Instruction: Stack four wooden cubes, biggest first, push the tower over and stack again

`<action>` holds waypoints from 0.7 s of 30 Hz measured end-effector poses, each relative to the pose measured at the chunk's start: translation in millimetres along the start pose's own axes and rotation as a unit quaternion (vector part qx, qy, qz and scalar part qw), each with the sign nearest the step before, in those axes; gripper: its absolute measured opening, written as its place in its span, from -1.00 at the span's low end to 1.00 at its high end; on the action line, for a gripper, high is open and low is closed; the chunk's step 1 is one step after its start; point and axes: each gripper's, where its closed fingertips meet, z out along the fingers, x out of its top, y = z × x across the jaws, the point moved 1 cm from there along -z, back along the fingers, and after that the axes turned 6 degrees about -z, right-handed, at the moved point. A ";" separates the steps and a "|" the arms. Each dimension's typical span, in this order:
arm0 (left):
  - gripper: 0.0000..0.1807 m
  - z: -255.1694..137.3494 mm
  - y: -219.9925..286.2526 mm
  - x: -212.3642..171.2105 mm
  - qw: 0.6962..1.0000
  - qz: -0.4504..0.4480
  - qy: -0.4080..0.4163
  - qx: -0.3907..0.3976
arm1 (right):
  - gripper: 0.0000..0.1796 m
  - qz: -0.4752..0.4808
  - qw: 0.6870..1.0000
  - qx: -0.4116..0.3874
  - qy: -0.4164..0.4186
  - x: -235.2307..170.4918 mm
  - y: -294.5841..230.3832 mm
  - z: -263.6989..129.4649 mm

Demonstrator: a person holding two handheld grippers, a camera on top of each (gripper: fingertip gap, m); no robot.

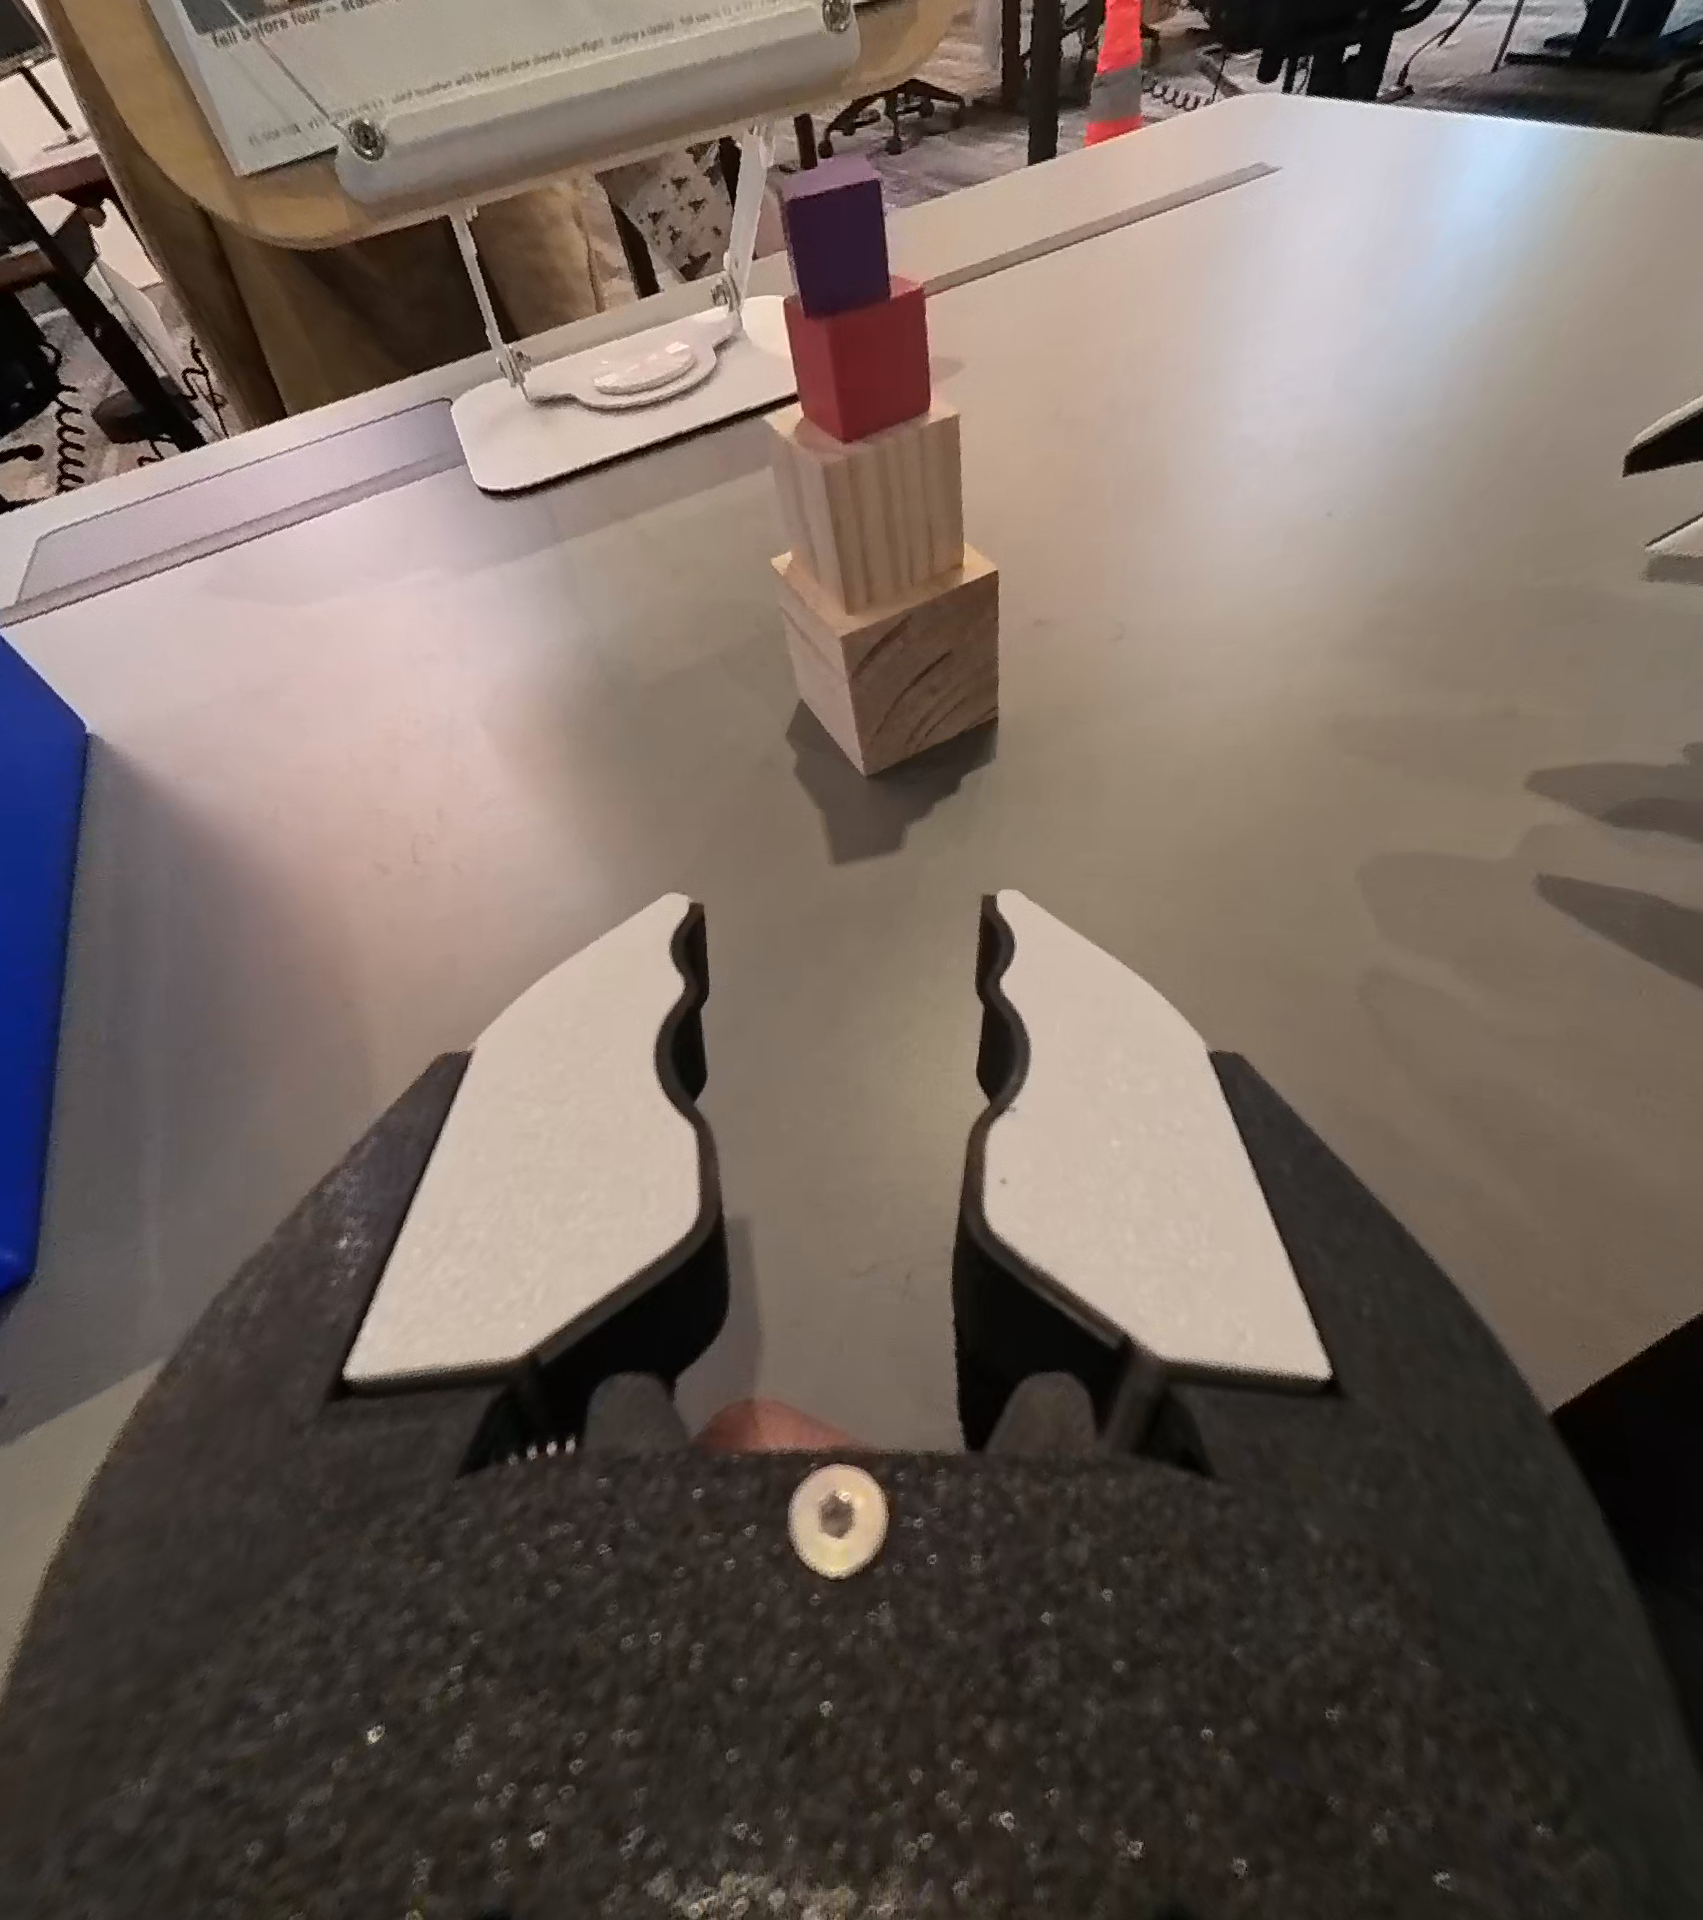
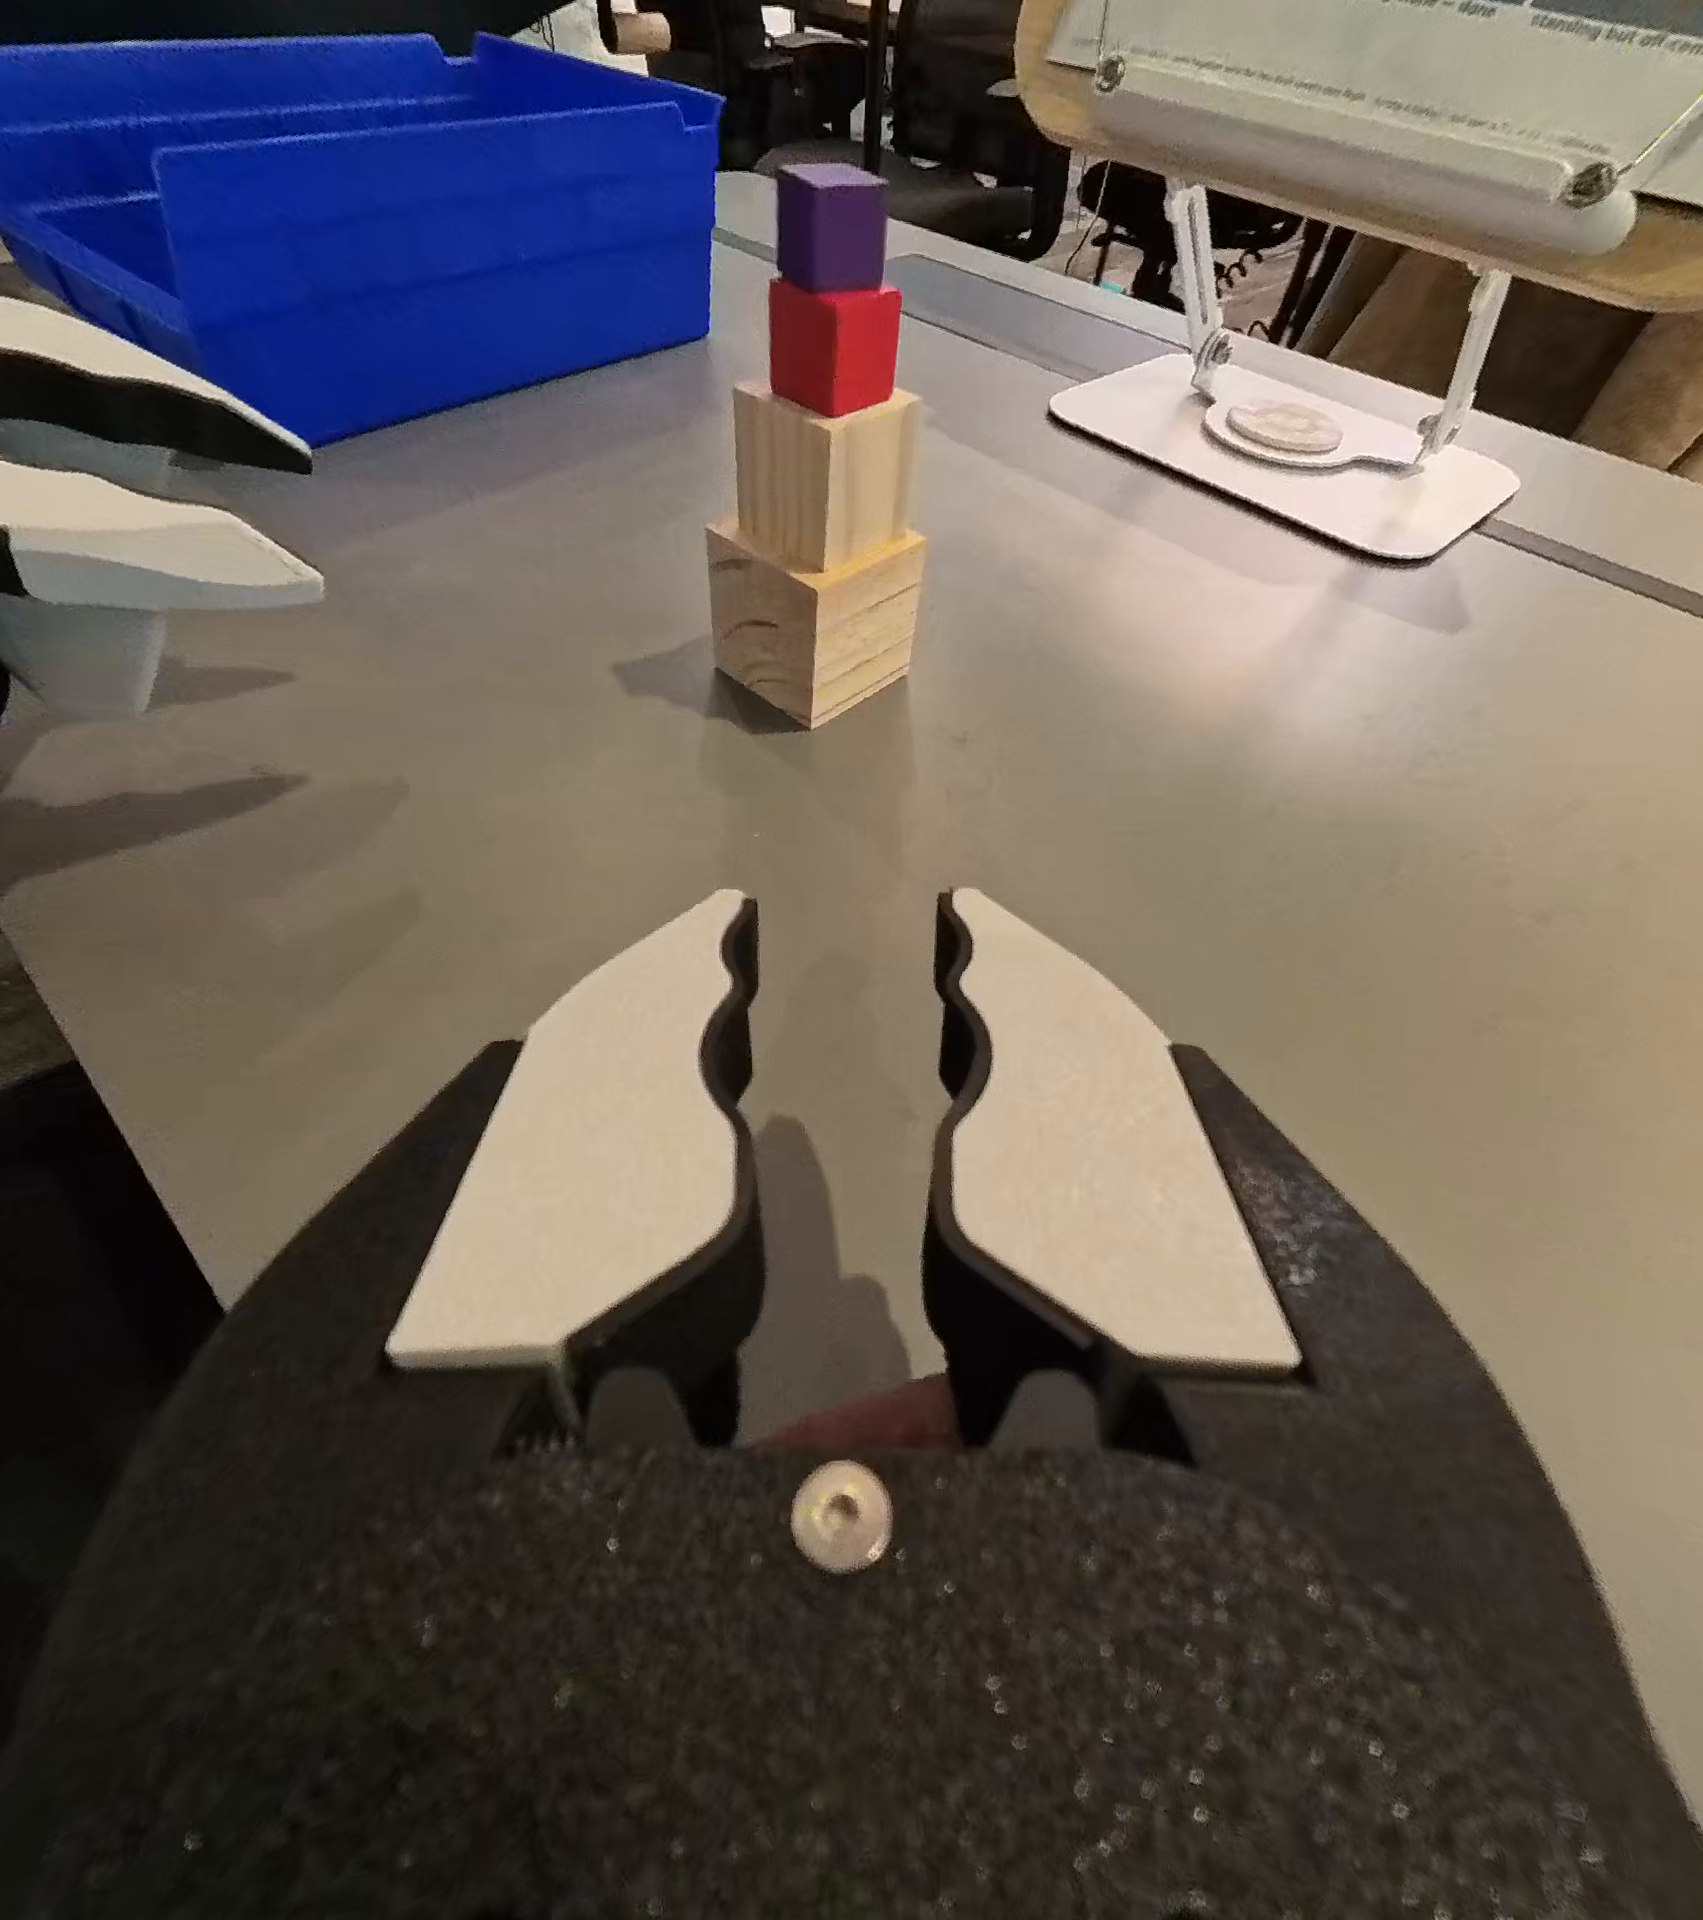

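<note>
So I've got the four-cube tower (image 1: pixel 878 468) standing mid-way across the smooth grey table (image 1: pixel 1346 623): big pine cube (image 2: pixel 816 623) at the bottom, smaller pine cube (image 2: pixel 826 473), red cube (image 2: pixel 834 348), purple cube (image 2: pixel 831 229) on top. My left gripper (image 1: pixel 842 914) and right gripper (image 2: pixel 845 909) both hang back from it, jaws parted, holding nothing. A blue plastic bin (image 2: pixel 359 208) sits on the table's left, a white tablet stand (image 2: pixel 1283 457) behind, with office chairs and an orange cone (image 1: pixel 1117 73) farther off.

Across my grey table (image 2: pixel 1242 831), a blue plastic bin (image 2: pixel 359 239) fills the upper left of my right wrist view; in my left wrist view it shows only as a blue slab at the left edge. A white tilted stand (image 2: pixel 1283 457) holding a printed sheet sits upper right there, upper left in the other. Behind it I see office chairs (image 1: pixel 888 109) and an orange cone (image 1: pixel 1115 73).
</note>
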 end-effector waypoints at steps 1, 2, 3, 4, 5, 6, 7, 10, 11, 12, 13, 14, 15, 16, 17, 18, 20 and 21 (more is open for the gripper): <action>-0.45 0.0 0.3 -0.1 1.000 0.001 0.000 -0.001 | -0.64 -0.002 1.000 -0.001 -0.001 -0.1 -0.4 0.2; -0.45 0.1 0.5 -0.1 1.000 0.002 0.000 -0.001 | -0.64 -0.004 1.000 -0.001 -0.001 0.0 -0.8 0.1; -0.45 0.1 0.6 -0.1 1.000 0.002 0.000 -0.002 | -0.65 -0.006 1.000 -0.002 -0.001 0.0 -1.1 0.2; -0.45 0.2 0.7 -0.3 1.000 0.001 -0.001 -0.003 | -0.65 -0.007 1.000 -0.002 -0.001 0.0 -1.0 0.2; -0.45 0.3 0.7 -0.5 1.000 0.001 -0.002 -0.004 | -0.65 -0.007 1.000 -0.002 -0.001 0.0 -1.2 0.2; -0.45 0.3 0.7 -0.6 1.000 0.001 -0.002 -0.004 | -0.65 -0.008 1.000 -0.003 -0.002 -0.2 -1.3 0.4; -0.45 0.4 1.0 -0.9 1.000 0.001 -0.003 -0.006 | -0.65 -0.008 1.000 -0.003 -0.003 -0.2 -1.4 0.5; -0.45 0.6 2.2 -1.5 1.000 0.003 -0.005 -0.008 | -0.77 -0.010 1.000 0.003 0.000 0.3 -3.0 0.2; -0.45 0.5 2.6 -1.4 1.000 0.005 -0.005 -0.008 | -0.88 -0.012 1.000 0.007 0.001 0.5 -4.4 -0.1; -0.45 0.2 2.9 -1.1 1.000 0.006 -0.005 -0.008 | -1.00 -0.015 1.000 0.016 0.002 0.9 -6.8 -0.3; -0.45 -0.2 3.0 -0.6 1.000 0.007 -0.004 -0.008 | -1.00 -0.018 1.000 0.022 0.000 0.5 -8.8 0.4; -0.45 -0.8 2.6 0.1 1.000 0.007 -0.004 -0.007 | -1.00 -0.025 0.999 0.031 -0.010 -1.1 -10.9 2.5; -0.45 -1.8 2.1 0.5 1.000 0.006 -0.005 -0.007 | -1.00 -0.042 0.998 0.030 -0.028 -3.8 -8.7 6.0; -0.45 -3.2 1.3 1.1 1.000 0.004 -0.007 -0.007 | -1.00 -0.064 0.996 0.015 -0.052 -6.8 -1.2 10.3; -0.45 -5.1 0.4 1.8 1.000 0.001 -0.007 -0.007 | -1.00 -0.079 0.993 0.014 -0.082 -10.6 4.7 15.3; -0.45 -7.1 -0.9 2.7 1.000 -0.002 -0.006 -0.007 | -1.00 -0.081 0.990 0.031 -0.115 -14.5 6.9 21.9; -0.45 -9.7 -4.2 4.8 1.000 -0.006 -0.003 -0.005 | -1.00 -0.070 0.983 0.059 -0.158 -16.9 11.0 42.4; -0.45 -10.3 -5.9 6.3 1.000 -0.007 -0.001 -0.003 | -1.00 -0.067 0.982 0.062 -0.168 -15.3 15.6 59.5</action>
